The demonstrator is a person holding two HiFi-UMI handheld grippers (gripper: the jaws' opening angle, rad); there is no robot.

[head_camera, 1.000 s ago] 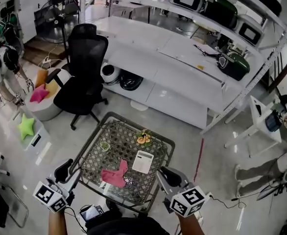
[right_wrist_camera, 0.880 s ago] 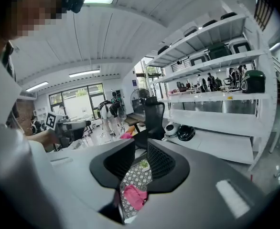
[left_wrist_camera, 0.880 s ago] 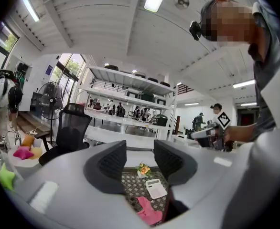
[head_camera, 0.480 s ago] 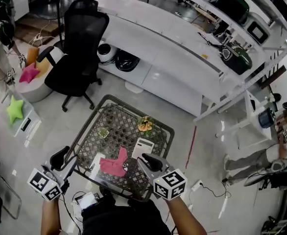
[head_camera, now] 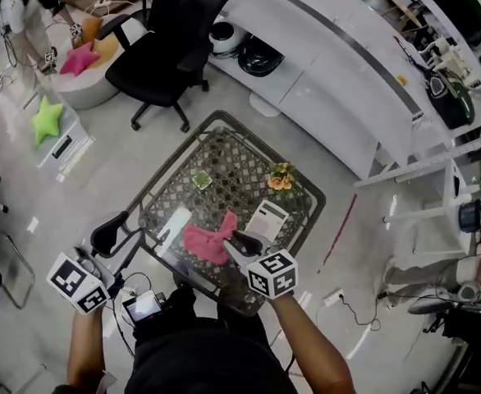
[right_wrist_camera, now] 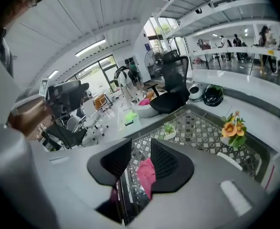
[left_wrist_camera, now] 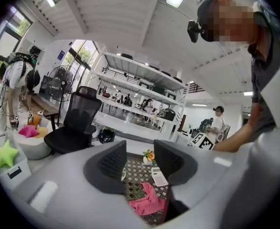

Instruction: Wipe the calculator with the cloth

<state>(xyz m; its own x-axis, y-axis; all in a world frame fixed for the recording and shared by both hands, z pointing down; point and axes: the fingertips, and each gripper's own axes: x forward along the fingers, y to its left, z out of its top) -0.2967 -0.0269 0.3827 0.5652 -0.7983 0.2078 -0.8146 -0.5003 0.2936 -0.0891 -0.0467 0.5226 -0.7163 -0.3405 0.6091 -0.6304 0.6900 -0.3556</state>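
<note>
A crumpled pink cloth (head_camera: 209, 238) lies near the front of the glass-topped lattice table (head_camera: 224, 123). The white calculator (head_camera: 267, 218) lies just to its right. My right gripper (head_camera: 239, 241) hangs over the cloth's right end, tilted down. Its jaws are opening, and in the right gripper view (right_wrist_camera: 141, 159) the cloth (right_wrist_camera: 147, 172) shows through the gap, below the pads and not pinched. My left gripper (head_camera: 109, 233) is off the table's front left corner, open and empty. The left gripper view (left_wrist_camera: 140, 159) looks over the cloth (left_wrist_camera: 147, 202) and the calculator (left_wrist_camera: 159, 177).
On the table's far side stand an orange flower pot (head_camera: 280, 177) and a small green plant (head_camera: 200, 178). A black office chair (head_camera: 175, 31) stands beyond the table, and a long white counter (head_camera: 347, 64) runs behind it. A small screen device (head_camera: 144, 306) lies by my feet.
Both grippers have come down toward the table. The right one moved forward over the table's front edge to the cloth, and its jaws have parted. The head view has tipped downward.
</note>
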